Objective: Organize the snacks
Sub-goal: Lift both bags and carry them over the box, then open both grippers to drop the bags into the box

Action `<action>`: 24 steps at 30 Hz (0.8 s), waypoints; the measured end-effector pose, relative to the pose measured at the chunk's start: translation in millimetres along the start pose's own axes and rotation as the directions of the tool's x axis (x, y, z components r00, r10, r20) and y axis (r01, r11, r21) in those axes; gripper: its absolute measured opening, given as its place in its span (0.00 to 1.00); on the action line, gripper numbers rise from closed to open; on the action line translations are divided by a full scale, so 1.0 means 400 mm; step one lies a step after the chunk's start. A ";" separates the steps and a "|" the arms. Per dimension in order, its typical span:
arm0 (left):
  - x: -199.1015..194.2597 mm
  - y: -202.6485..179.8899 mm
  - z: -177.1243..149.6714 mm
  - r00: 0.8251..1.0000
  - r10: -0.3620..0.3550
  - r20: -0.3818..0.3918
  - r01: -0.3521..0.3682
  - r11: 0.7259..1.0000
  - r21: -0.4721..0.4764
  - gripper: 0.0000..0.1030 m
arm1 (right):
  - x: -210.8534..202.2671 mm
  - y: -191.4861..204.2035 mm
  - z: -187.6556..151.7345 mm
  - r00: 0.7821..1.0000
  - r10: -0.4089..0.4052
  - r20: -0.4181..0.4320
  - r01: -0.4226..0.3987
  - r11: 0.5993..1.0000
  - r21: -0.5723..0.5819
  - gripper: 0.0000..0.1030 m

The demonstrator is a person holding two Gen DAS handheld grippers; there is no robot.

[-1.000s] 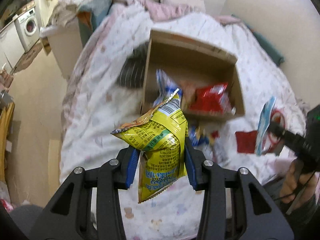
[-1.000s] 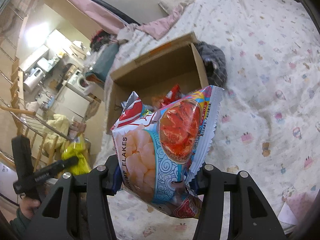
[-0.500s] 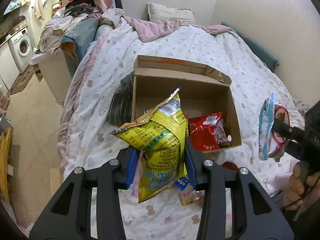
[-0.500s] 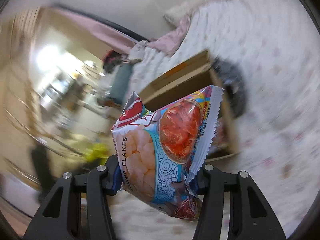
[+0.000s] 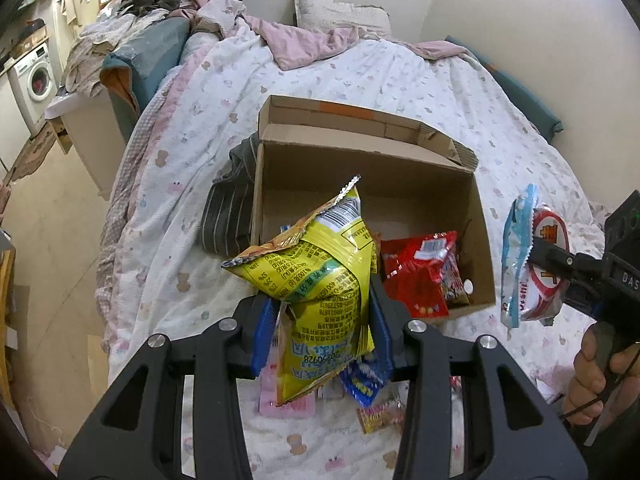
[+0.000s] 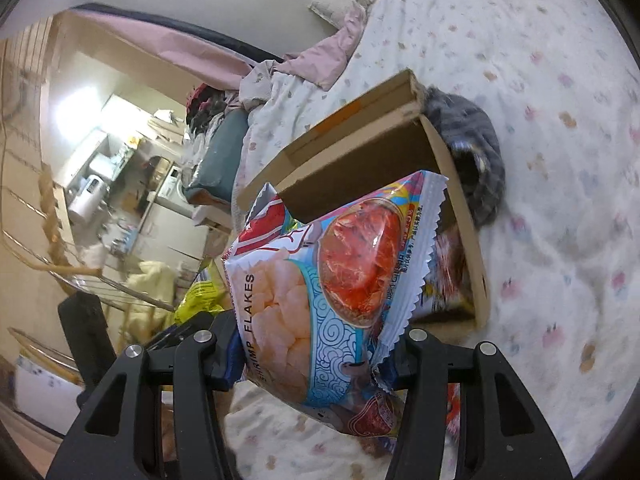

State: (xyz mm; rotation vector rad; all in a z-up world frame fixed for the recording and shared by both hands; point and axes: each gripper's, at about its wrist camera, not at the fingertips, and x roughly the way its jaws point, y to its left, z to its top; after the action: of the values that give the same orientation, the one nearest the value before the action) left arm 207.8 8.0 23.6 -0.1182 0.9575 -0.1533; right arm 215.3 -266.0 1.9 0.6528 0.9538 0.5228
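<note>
My left gripper is shut on a crumpled yellow snack bag, held above the bed just in front of the open cardboard box. A red snack bag lies inside the box at its near right. My right gripper is shut on a blue shrimp flakes bag, held short of the box. In the left wrist view that shrimp flakes bag hangs to the right of the box, with a hand on the gripper's handle. Several small snack packets lie on the bedspread under the yellow bag.
The box sits on a white patterned bedspread. A dark striped cloth lies against the box's left side. A pillow and pink blanket are at the head. A washing machine stands off left; the wall runs along the right.
Both views pulled back from the box: it now sits farther off and more of the bed shows. Both bags remain clamped as before. The right wrist view has rolled.
</note>
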 end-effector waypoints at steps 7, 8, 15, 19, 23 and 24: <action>0.067 -0.043 0.067 1.000 0.001 0.013 -0.002 0.999 0.051 0.37 | 0.103 -0.013 0.069 0.998 -0.066 -0.006 0.066 0.997 -0.028 0.52; 0.078 -0.049 0.077 1.000 0.009 0.024 -0.011 0.998 0.060 0.37 | 0.115 -0.015 0.075 0.997 -0.074 -0.007 0.074 0.997 -0.035 0.52; 0.151 -0.048 0.099 1.000 -0.019 0.021 0.017 0.998 0.067 0.37 | 0.172 -0.033 0.077 0.992 -0.118 -0.033 0.115 0.990 -0.084 0.54; 0.179 -0.052 0.085 1.000 -0.016 -0.002 0.016 0.996 0.091 0.37 | 0.193 -0.035 0.082 0.989 -0.142 -0.042 0.136 0.984 -0.113 0.54; 0.183 -0.048 0.085 1.000 -0.024 -0.008 0.025 0.996 0.085 0.38 | 0.200 -0.033 0.086 0.991 -0.131 -0.042 0.125 0.986 -0.110 0.55; 0.184 -0.046 0.086 1.000 -0.026 -0.009 0.027 0.996 0.080 0.38 | 0.203 -0.029 0.088 0.990 -0.135 -0.041 0.130 0.984 -0.119 0.55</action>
State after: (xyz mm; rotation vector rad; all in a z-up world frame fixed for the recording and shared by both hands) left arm 276.4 -22.5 -12.9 -0.0563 0.9569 -0.2164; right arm 286.4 -229.9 -37.8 0.4707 0.9976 0.4737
